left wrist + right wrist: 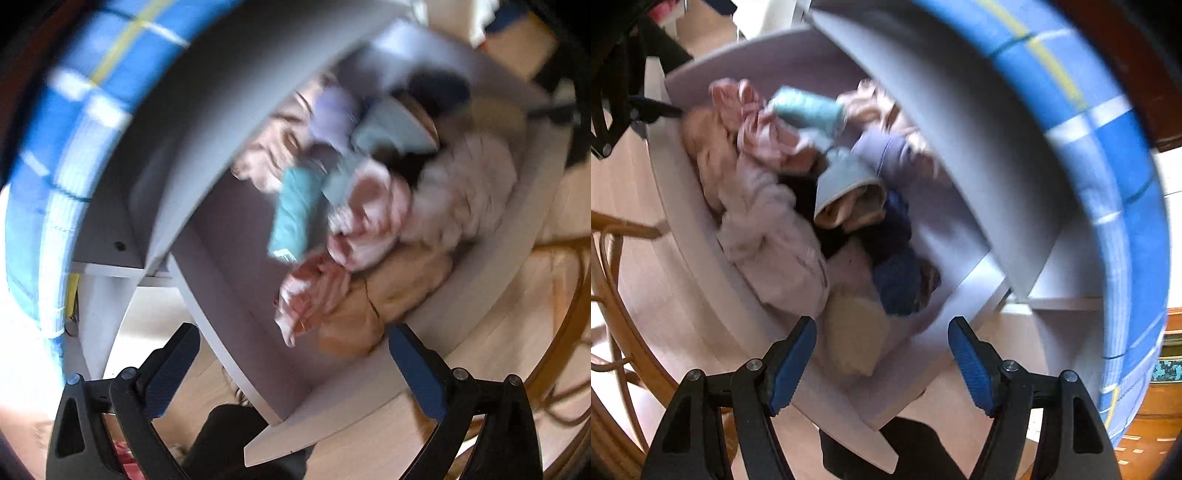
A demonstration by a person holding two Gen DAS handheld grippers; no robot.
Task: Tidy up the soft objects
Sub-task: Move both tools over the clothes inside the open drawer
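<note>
Heap of soft garments inside grey shelf compartment, pressed toward its far side, blurred; exact count unclear, at least seven pieces
One teal roll on heap's near edge
One pale-blue hooded piece mid-heap
One navy piece beside it
One cream piece at heap's end
Left hand-held gripper agape, nothing between pads
Right hand-held gripper likewise spread, empty, over shelf edge
One blue checked cloth above shelf

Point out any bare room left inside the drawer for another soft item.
The drawer floor is bare along its side wall, beside the teal roll. In the right wrist view, a strip beside the navy garment looks free. The rest is crowded with piled clothes. Both the left gripper and right gripper stand empty.
</note>
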